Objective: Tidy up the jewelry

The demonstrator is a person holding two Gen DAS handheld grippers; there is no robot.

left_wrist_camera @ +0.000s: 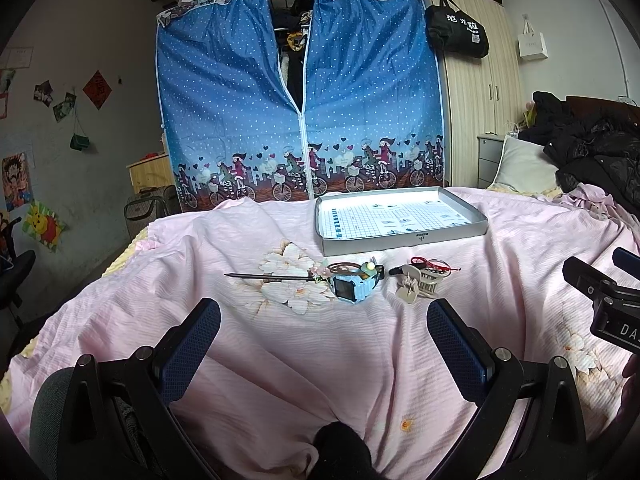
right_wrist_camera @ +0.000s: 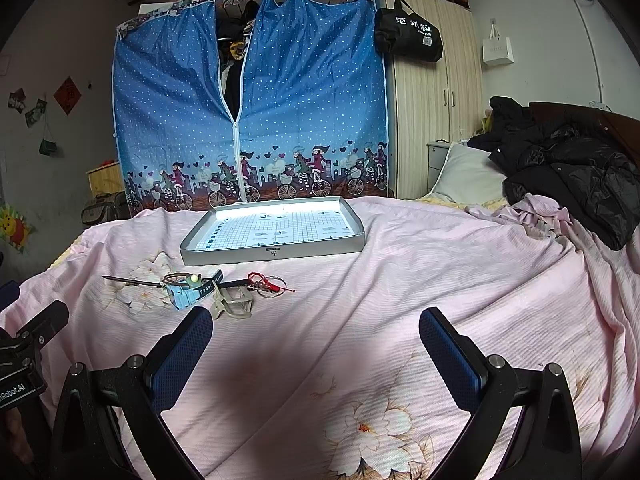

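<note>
Both hand-held grippers are hovering over the bed with their jaws spread wide and nothing between them: the left hand-held gripper (left_wrist_camera: 324, 344) is filling the bottom of the left wrist view, and the right hand-held gripper (right_wrist_camera: 316, 348) is filling the bottom of the right wrist view. Each is also showing at the side edge of the other's view.

Jewelry is lying in a small cluster on the pink floral bedspread (left_wrist_camera: 520, 280), near the centre of the left wrist view and left of centre in the right wrist view. A dark hair stick (left_wrist_camera: 268, 277) is lying flat at the left of the cluster, its tip reaching a light blue watch (left_wrist_camera: 352, 287). A beige claw clip (left_wrist_camera: 416, 286) is sitting just right of the watch, and a red cord bracelet (left_wrist_camera: 436, 266) is lying beside the clip.

A shallow grey tray (left_wrist_camera: 404, 238) is sitting behind the cluster, apart from it, in the middle of both views.
</note>
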